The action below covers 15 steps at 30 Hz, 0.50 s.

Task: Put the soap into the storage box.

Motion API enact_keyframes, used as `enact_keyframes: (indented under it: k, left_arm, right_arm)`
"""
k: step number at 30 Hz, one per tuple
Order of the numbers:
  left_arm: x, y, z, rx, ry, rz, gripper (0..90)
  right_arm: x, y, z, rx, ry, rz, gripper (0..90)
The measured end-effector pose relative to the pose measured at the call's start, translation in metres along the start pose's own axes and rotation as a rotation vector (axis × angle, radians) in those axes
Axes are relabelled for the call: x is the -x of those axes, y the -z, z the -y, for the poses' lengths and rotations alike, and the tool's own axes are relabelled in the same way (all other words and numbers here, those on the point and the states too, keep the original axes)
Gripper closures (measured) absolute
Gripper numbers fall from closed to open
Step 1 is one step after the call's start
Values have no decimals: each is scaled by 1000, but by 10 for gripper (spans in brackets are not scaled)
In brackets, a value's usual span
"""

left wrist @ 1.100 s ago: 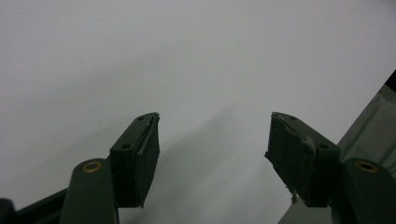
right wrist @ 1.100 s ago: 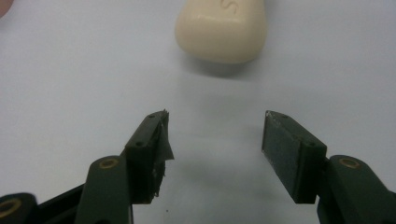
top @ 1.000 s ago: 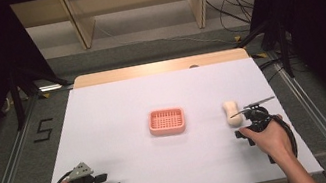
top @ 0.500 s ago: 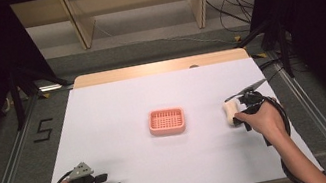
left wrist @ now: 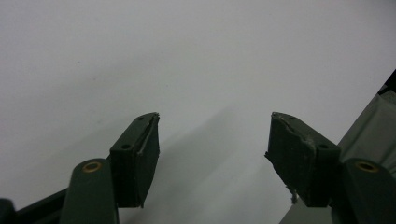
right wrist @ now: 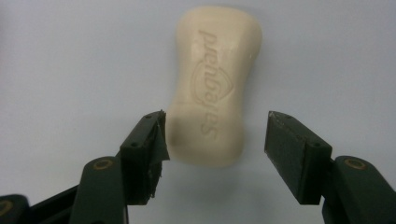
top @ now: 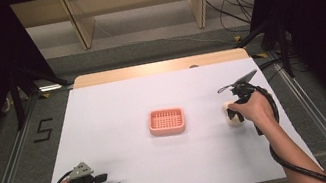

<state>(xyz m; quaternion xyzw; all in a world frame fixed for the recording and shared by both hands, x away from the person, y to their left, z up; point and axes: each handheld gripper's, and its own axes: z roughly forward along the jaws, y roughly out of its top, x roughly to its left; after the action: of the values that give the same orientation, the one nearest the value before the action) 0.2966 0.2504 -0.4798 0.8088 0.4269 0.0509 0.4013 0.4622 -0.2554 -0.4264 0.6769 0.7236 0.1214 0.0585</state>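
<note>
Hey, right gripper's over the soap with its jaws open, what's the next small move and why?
Probably ease the right gripper a little farther along the soap, then close. Its jaws stand open around only the near end, one nearly touching, so a deeper grip looks safer before lifting toward the tray.

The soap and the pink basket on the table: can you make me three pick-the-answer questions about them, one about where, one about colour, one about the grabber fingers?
1. Where does the soap lie?
A. inside the basket
B. on the white table, right of the basket
C. on the floor

2. What colour is the basket?
A. pink
B. blue
C. green

3. How is the right gripper set?
A. shut tight on the soap
B. open, its fingers either side of the soap's near end
C. lying on the floor

Answers:
1. B: the high view shows it on bare table, apart from the basket.
2. A: it looks salmon pink from above.
3. B: the right gripper view shows a gap beside the soap.
</note>
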Motion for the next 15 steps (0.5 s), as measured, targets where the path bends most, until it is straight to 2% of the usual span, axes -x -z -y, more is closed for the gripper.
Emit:
enact_keyframes:
  k: [1,2,3,4,5,6,8,13,14,15]
  left_arm:
    - [0,0,0,2,1,0,336]
    - [0,0,0,2,1,0,336]
    - [0,0,0,2,0,1,336]
    - [0,0,0,3,1,1,336]
    - [0,0,0,2,0,1,336]
    - [0,0,0,2,-1,1,336]
    - [0,0,0,4,-2,1,336]
    - [0,0,0,5,1,1,336]
    - [0,0,0,4,0,1,336]
    - [0,0,0,3,-1,-1,336]
  right_arm:
    - [-2,-2,-4,-17,-26,5,393]
    - [-2,-2,-4,-17,-26,5,393]
    - [-6,-3,-6,-35,-72,6,393]
    - [-2,-5,-9,-29,-31,9,392]
    - [-2,-6,-11,-40,-27,6,393]
    - [-2,-7,-14,-43,-41,4,396]
    - [-1,-8,-16,-52,-26,10,397]
    - [-3,-11,-22,-81,-41,13,396]
    - [-4,-13,-23,-81,-55,4,399]
    - [-5,-15,-24,-87,-66,15,399]
